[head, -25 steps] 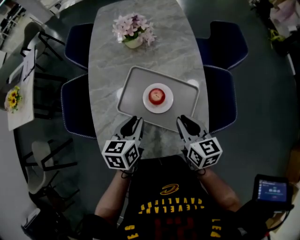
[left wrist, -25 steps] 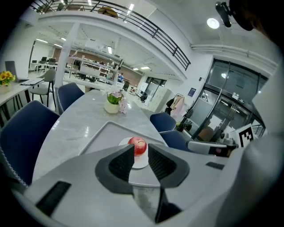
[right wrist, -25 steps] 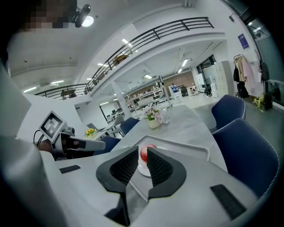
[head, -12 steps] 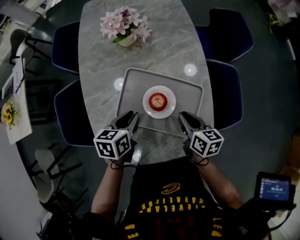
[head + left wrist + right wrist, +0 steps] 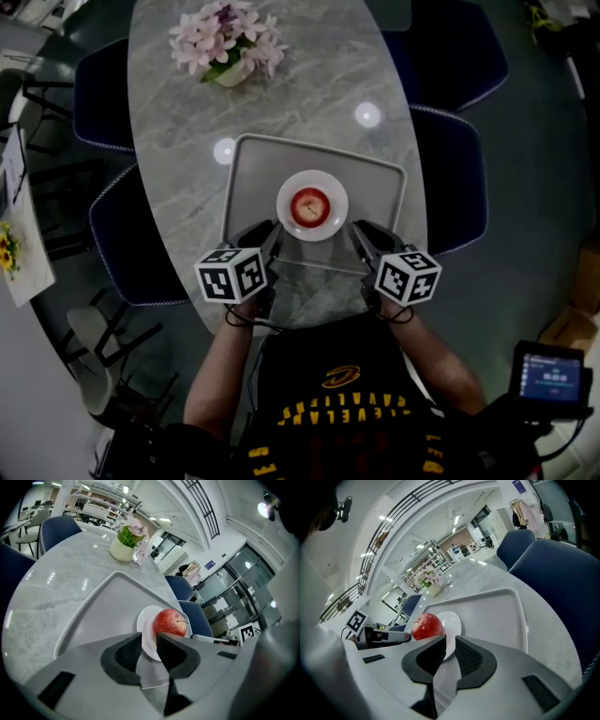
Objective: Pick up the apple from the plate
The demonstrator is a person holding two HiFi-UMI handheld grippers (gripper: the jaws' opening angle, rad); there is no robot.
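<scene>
Marble-looking table (image 5: pixel 187 122) bears tray (image 5: pixel 249 178), plate (image 5: pixel 335 191), apple (image 5: pixel 310 205); left gripper (image 5: pixel 264 231), right gripper (image 5: pixel 362 231) jaws narrow, empty.

Apple (image 5: pixel 310 205): red, faintly yellow-flecked, whole, stem up. Centred on small round white plate (image 5: pixel 333 190), mid-tray (image 5: pixel 255 169), clear of all edges.
</scene>
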